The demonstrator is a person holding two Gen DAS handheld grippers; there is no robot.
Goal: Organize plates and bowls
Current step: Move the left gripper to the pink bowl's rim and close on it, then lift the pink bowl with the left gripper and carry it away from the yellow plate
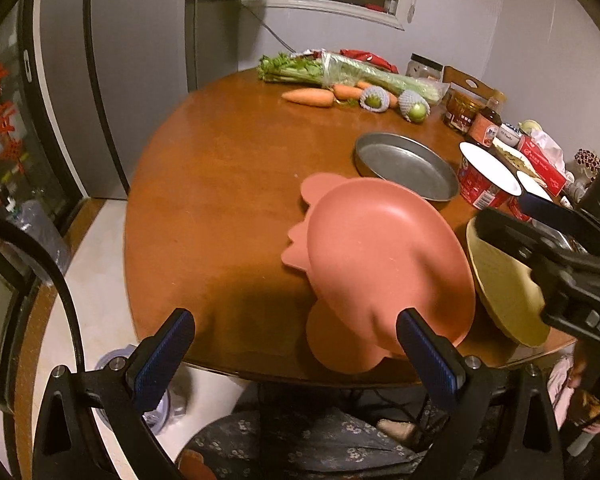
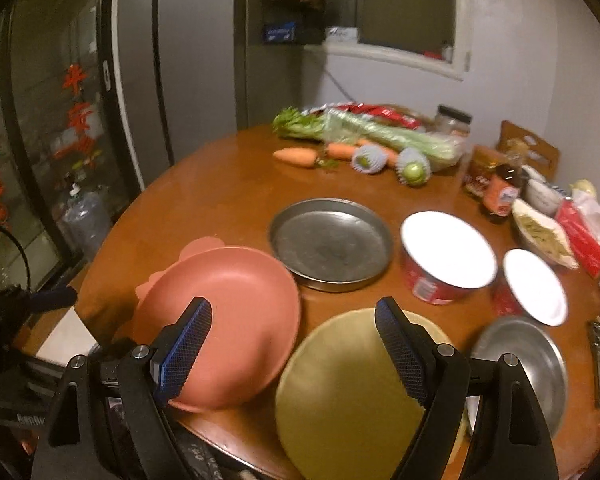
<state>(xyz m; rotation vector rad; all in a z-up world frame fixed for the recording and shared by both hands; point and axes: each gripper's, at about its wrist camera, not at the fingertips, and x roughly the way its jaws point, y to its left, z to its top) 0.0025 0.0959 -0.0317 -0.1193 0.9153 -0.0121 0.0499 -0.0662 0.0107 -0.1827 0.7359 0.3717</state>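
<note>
A pink plate (image 1: 380, 256) lies tilted on a flat pink lobed piece (image 1: 320, 186) near the table's front edge; it also shows in the right wrist view as the pink plate (image 2: 228, 312). My left gripper (image 1: 296, 344) is open in front of it, its right finger overlapping the plate's near rim. A yellow plate (image 2: 348, 392) sits right of the pink one, close under my open right gripper (image 2: 294, 340). From the left wrist view the right gripper (image 1: 540, 240) hovers over the yellow plate (image 1: 500, 292). Nothing is clamped by either gripper.
A round metal pan (image 2: 332, 248) stands behind the plates, two red bowls (image 2: 448, 256) with white insides to its right, and a metal dish (image 2: 520, 364) at the near right. Carrots, celery (image 1: 340, 76), jars and packets crowd the round wooden table's (image 1: 220, 184) far side. Grey cabinets stand left.
</note>
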